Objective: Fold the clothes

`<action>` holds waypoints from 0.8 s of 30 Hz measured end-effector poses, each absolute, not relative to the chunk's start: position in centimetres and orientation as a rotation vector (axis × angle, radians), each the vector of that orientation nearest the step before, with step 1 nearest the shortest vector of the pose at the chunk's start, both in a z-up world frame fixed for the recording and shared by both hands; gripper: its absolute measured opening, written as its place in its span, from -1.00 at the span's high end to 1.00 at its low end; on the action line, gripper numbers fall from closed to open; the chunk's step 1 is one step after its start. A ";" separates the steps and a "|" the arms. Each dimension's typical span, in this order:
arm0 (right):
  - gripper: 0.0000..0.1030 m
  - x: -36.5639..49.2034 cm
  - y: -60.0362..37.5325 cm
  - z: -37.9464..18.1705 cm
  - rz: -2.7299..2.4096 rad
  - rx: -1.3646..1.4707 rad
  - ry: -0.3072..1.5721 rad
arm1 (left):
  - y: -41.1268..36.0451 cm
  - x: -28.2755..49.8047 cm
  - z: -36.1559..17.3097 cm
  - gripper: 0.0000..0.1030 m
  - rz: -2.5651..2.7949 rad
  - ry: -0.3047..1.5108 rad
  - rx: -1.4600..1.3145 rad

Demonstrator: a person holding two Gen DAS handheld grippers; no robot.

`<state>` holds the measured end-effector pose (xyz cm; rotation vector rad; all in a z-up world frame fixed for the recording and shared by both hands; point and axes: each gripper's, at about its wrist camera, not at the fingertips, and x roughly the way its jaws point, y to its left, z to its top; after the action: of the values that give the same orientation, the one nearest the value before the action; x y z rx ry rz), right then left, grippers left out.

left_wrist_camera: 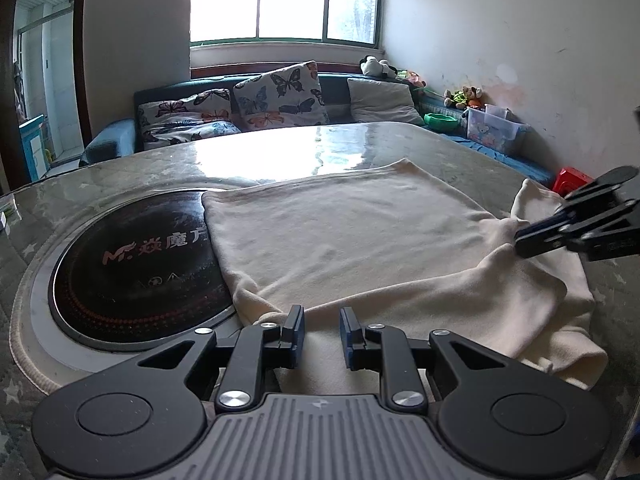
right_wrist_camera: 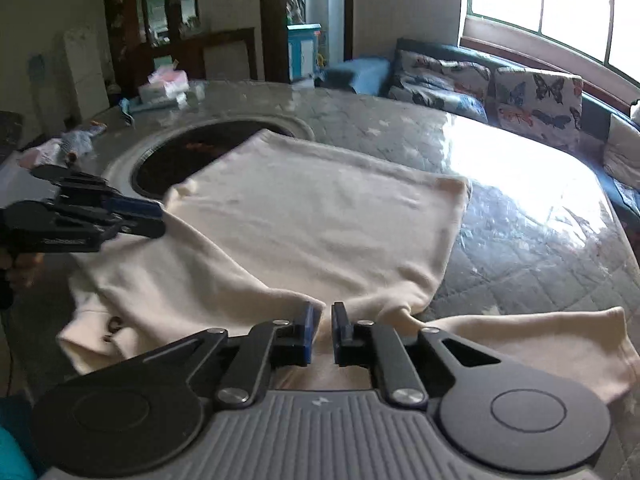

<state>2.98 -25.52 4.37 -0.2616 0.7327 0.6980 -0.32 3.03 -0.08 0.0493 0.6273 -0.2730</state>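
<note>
On the table, a cream garment is spread partly over the dark inset hob, its near edge doubled back. Both tongs are seen parted with cloth lying between or under the pads: left tongs at the near hem, right tongs at a bunched fold, neither visibly clamped. If closed on one layer only, the fold could be dragged crooked; cloth may slip on the glossy cover.
</note>
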 end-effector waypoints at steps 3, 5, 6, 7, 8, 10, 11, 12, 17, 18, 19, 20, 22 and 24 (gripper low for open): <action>0.55 1.4 -25.3 5.6 0.747 -0.281 0.695 | 2.7 -0.4 0.1 0.44 -0.278 0.627 0.055; 0.54 0.6 -25.0 5.8 0.787 -0.288 0.699 | 2.5 -0.5 0.2 0.41 -0.274 0.625 0.063; 0.54 0.4 -24.8 5.6 0.805 -0.292 0.712 | 2.4 -0.6 0.3 0.41 -0.272 0.625 0.063; 0.54 0.2 -24.6 5.0 0.808 -0.304 0.727 | 2.2 -0.7 0.4 0.40 -0.272 0.625 0.060; 0.54 0.0 -24.5 4.5 0.808 -0.314 0.742 | 2.1 -0.8 0.6 0.38 -0.272 0.626 0.057; 0.54 0.0 -24.7 3.5 0.788 -0.313 0.765 | 1.6 -1.2 1.1 0.38 -0.297 0.617 0.056; 0.54 -0.2 -25.1 3.6 0.786 -0.296 0.758 | 1.2 -1.5 1.4 0.36 -0.314 0.610 0.059; 0.53 -0.3 -25.5 3.9 0.782 -0.276 0.751 | 0.8 -1.7 1.7 0.34 -0.330 0.604 0.061; 0.33 0.1 -29.7 5.6 0.665 -0.172 0.700 | -2.0 -2.5 2.0 0.30 -0.431 0.602 0.078; 0.33 0.4 -30.6 5.6 0.629 -0.152 0.701 | -2.6 -2.5 2.0 0.30 -0.448 0.605 0.079; 0.33 0.9 -32.1 5.6 0.570 -0.118 0.702 | -3.1 -2.5 1.9 0.30 -0.458 0.608 0.081; 0.33 1.5 -33.5 5.5 0.513 -0.085 0.702 | -3.6 -2.5 1.8 0.30 -0.468 0.612 0.083; 0.33 2.8 -36.2 5.0 0.395 -0.033 0.702 | -4.4 -2.5 1.6 0.30 -0.485 0.619 0.085; 0.33 4.2 -38.9 4.3 0.280 0.029 0.709 | -4.9 -2.4 1.4 0.30 -0.492 0.628 0.091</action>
<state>4.23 -38.92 4.25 0.0294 0.7095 0.2805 -2.44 -4.89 1.36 0.0907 0.6283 -0.4921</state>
